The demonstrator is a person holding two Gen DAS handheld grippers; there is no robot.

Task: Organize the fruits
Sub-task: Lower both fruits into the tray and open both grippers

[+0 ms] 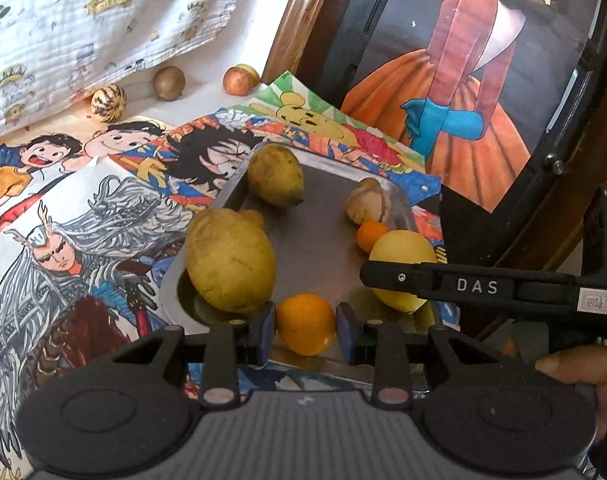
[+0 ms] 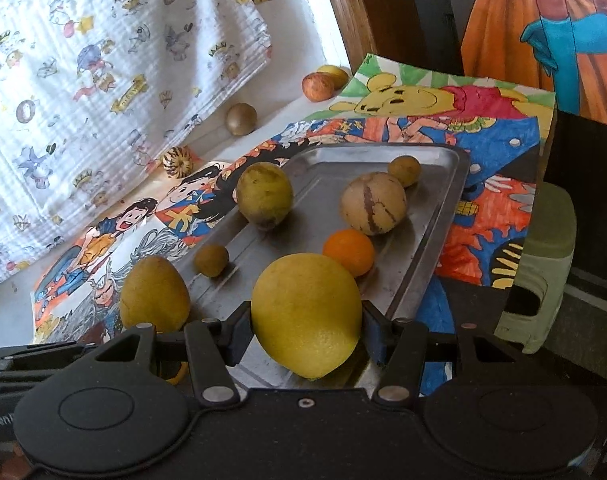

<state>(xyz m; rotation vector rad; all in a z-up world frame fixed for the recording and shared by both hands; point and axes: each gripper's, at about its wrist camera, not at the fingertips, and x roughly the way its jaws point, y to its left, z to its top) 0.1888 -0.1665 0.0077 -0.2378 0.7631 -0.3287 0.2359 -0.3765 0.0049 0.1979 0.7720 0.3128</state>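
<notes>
A steel tray (image 1: pixel 315 240) (image 2: pixel 435 216) lies on coloured drawings. My left gripper (image 1: pixel 305 330) is shut on an orange (image 1: pixel 305 323) at the tray's near edge. My right gripper (image 2: pixel 306 334) is shut on a large yellow lemon (image 2: pixel 306 314) (image 1: pixel 399 252) over the tray's near end; its finger crosses the left wrist view (image 1: pixel 443 282). On the tray lie several fruits: two yellow-green ones (image 1: pixel 229 260) (image 1: pixel 276 174), a striped beige melon (image 2: pixel 372 203) (image 1: pixel 368 202), a small orange (image 2: pixel 348 251) (image 1: pixel 370 235) and two small brown fruits (image 2: pixel 211 260) (image 2: pixel 404 170).
Loose fruits lie at the back by a printed cloth (image 2: pixel 103 80): a striped one (image 1: pixel 108 103), a brown one (image 1: pixel 169 83), a red-yellow pair (image 1: pixel 239 79). A framed painting (image 1: pixel 463 80) leans at right. A green stool (image 2: pixel 543 264) stands right of the tray.
</notes>
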